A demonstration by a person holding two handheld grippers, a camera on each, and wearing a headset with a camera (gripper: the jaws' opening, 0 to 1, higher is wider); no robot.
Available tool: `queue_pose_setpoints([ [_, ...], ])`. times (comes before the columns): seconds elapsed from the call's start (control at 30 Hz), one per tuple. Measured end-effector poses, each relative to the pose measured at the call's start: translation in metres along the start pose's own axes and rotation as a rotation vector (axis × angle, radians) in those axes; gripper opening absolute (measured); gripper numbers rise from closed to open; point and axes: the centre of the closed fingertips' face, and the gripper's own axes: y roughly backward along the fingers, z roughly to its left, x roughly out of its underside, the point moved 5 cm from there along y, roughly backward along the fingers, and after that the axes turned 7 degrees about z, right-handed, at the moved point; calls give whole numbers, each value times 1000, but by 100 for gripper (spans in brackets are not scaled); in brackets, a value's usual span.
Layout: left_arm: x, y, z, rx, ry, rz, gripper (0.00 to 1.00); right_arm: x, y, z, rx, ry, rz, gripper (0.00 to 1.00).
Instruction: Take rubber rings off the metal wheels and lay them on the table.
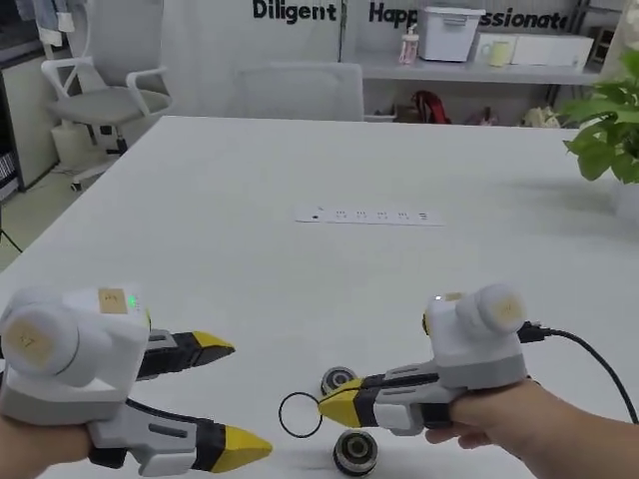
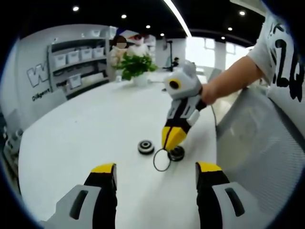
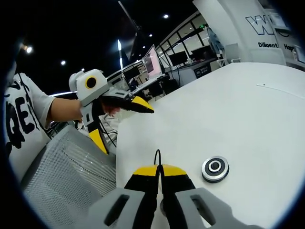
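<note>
My right gripper [image 1: 331, 405] is shut on a thin black rubber ring [image 1: 281, 414], which hangs from its yellow tips just above the white table [image 1: 329, 289]. In its own view the right gripper [image 3: 160, 171] has the ring [image 3: 157, 157] edge-on between its closed jaws. Two metal wheels lie close by: one [image 1: 338, 380] behind the tips, one [image 1: 355, 451] in front. My left gripper [image 1: 235, 396] stands open and holds nothing, left of the ring. From the left gripper [image 2: 156, 171], I see the right gripper [image 2: 170, 137], the ring [image 2: 154, 162] and both wheels [image 2: 146, 147] [image 2: 176, 153].
A white power strip [image 1: 369, 215] lies at the table's middle. A potted plant [image 1: 607, 130] stands at the right edge. Office chairs [image 1: 100, 95] and a shelf with boxes [image 1: 454, 35] are behind the table. A mesh chair [image 3: 66, 176] sits at the near edge.
</note>
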Motion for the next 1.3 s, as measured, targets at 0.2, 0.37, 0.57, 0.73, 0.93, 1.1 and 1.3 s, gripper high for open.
queue_pose_setpoints([
  [0.2,1,4,1,-14,8,-4,68,2,-11,2,5,28,28,0],
  [0.37,2,6,2,-21,13,-4,68,4,-18,2,10,46,49,0],
  [0.57,4,7,4,-27,17,-2,68,10,-24,3,25,91,85,0],
  [0.73,4,8,5,-29,20,-2,68,11,-25,2,45,130,100,1],
  [0.93,4,8,6,-31,22,-6,68,10,-24,0,57,145,100,7],
  [1.1,4,9,7,-34,21,-7,69,11,-23,0,64,157,103,13],
  [1.3,4,9,8,-37,22,-9,69,10,-21,-1,72,172,103,20],
])
